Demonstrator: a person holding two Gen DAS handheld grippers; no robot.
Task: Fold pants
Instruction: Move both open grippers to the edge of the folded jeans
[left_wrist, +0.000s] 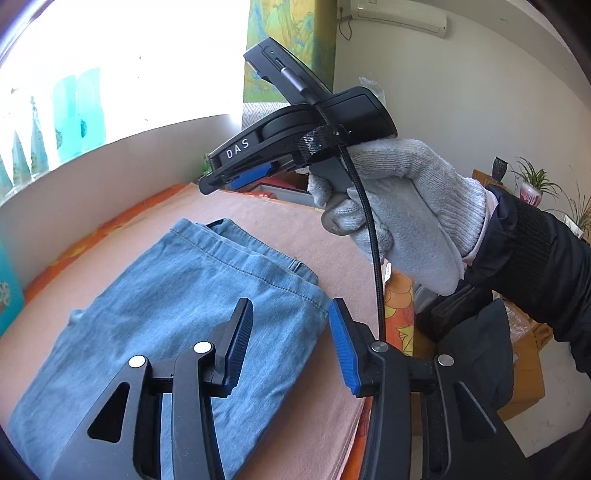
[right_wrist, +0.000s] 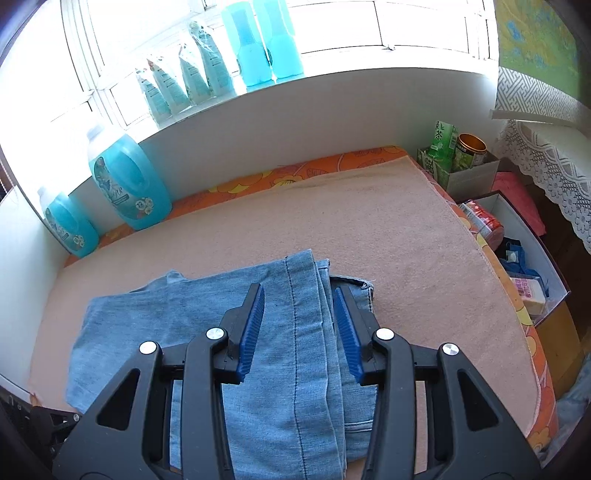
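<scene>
The folded pants (right_wrist: 280, 332), soft faded blue denim with dark stitched hems, lie flat on a pinkish terry towel (right_wrist: 369, 221). Above them the left gripper (left_wrist: 291, 339) and the right gripper (right_wrist: 299, 328) both hang released, ribbed blue pads apart and clear of the cloth. In the left view the right gripper's black body reads "DAS", held by a hand (left_wrist: 399, 206) in a grey knit glove. Behind the pants, turquoise plastic bottles (right_wrist: 125, 184) stand against the wall.

Pants (right_wrist: 288, 354) cut off below; window (left_wrist: 110, 55) overexposed.
</scene>
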